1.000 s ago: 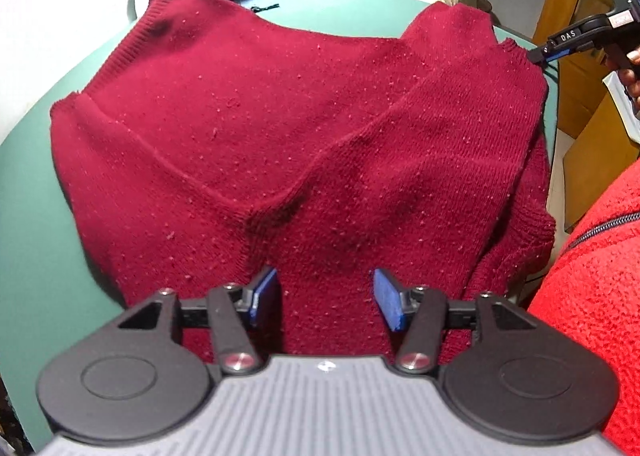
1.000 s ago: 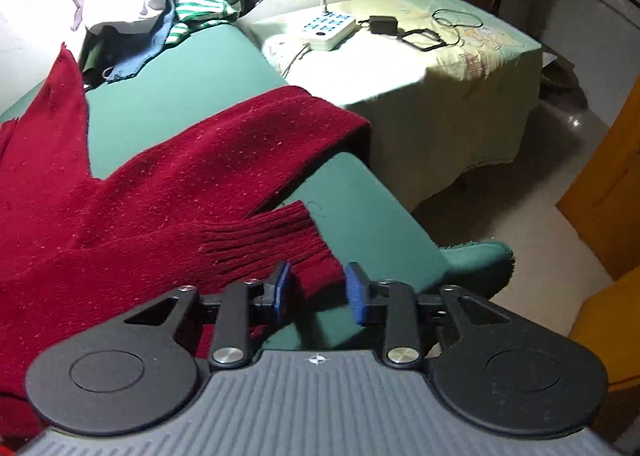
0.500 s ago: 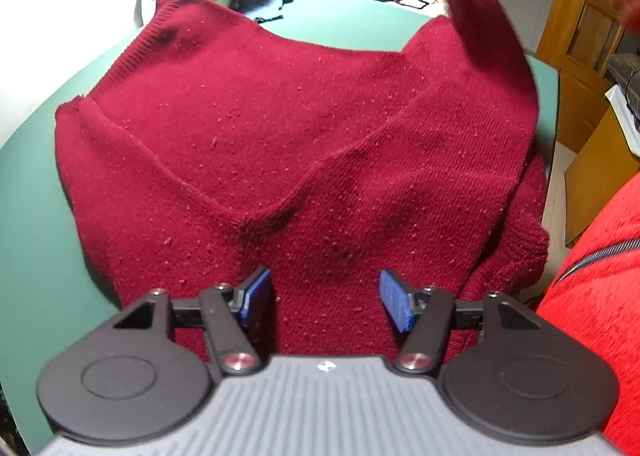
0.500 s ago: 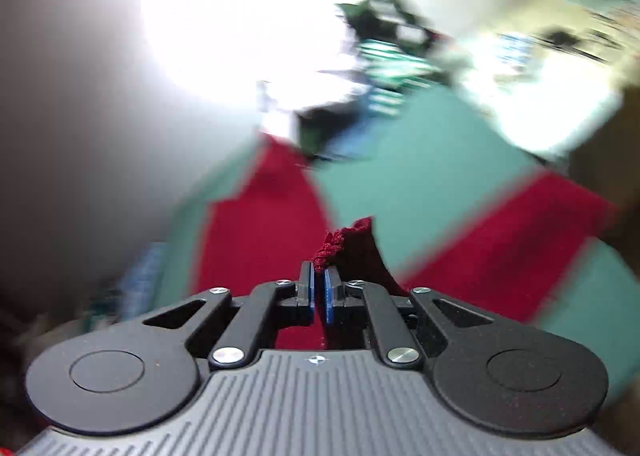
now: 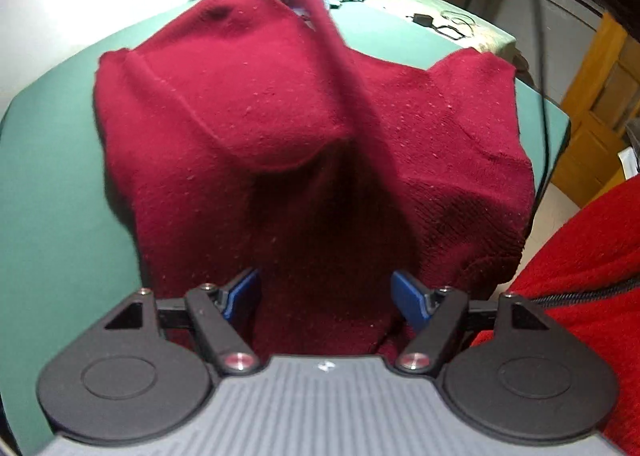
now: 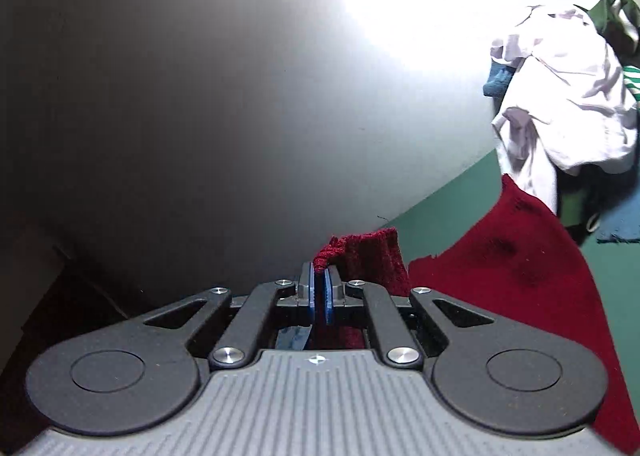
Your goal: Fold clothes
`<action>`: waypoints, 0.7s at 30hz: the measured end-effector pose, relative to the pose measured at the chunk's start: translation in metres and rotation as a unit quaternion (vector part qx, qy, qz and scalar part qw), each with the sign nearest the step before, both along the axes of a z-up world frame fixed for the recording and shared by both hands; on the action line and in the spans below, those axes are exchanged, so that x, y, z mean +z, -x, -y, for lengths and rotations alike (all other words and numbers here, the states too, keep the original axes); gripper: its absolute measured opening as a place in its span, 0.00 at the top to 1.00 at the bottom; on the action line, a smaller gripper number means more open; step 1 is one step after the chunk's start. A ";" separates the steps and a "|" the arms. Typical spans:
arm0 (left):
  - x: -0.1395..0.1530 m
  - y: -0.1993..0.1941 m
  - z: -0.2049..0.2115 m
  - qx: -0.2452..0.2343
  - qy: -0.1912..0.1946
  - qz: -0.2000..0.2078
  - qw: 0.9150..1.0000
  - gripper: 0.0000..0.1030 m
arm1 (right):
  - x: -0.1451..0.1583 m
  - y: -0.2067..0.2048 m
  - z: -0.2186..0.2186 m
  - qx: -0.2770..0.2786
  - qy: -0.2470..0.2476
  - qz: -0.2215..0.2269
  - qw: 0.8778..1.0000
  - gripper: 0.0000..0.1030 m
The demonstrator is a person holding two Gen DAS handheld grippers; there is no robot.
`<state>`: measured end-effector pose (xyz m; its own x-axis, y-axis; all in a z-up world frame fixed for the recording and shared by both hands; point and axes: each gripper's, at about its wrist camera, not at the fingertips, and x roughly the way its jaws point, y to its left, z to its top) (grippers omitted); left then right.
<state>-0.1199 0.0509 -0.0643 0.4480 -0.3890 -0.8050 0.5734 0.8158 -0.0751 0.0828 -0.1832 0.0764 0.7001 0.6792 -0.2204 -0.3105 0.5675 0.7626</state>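
One sweater sleeve (image 5: 320, 51) slanting lengthwise across the sweater (image 5: 224, 103).

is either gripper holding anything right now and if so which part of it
The right gripper is shut on the ribbed cuff of the red sweater's sleeve. The left gripper holds nothing; its jaws are opening above the sweater.

A dark red knitted sweater (image 5: 248, 103) lies spread across the green tabletop (image 5: 44, 159), its body flat and speckled with light lint, with a folded edge running across its middle. One sleeve (image 5: 320, 27) is lifted off the body and stretched up toward the far side; its ribbed cuff (image 6: 360, 252) is pinched and bunched at the tip
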 end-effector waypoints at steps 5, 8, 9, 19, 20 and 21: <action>0.005 0.004 -0.010 0.027 0.018 -0.007 0.999 0.28 | -0.013 -0.044 -0.041 0.008 0.013 -0.006 1.000 0.95; 0.006 0.006 -0.017 0.043 0.019 -0.013 0.999 0.27 | -0.022 -0.065 -0.062 0.006 0.031 -0.006 0.999 0.95; 0.007 0.006 -0.019 0.048 0.022 -0.015 0.999 0.27 | -0.024 -0.071 -0.068 0.004 0.035 -0.006 0.999 0.95; 0.004 0.008 -0.027 0.070 0.036 -0.028 0.997 0.28 | -0.061 -0.120 -0.119 -0.014 0.109 -0.018 0.994 0.95; 0.004 0.008 -0.027 0.069 0.036 -0.028 0.997 0.29 | -0.066 -0.123 -0.124 -0.015 0.118 -0.019 0.993 0.95; 0.004 0.007 -0.027 0.069 0.037 -0.029 0.996 0.31 | -0.072 -0.126 -0.129 -0.016 0.128 -0.021 0.991 0.95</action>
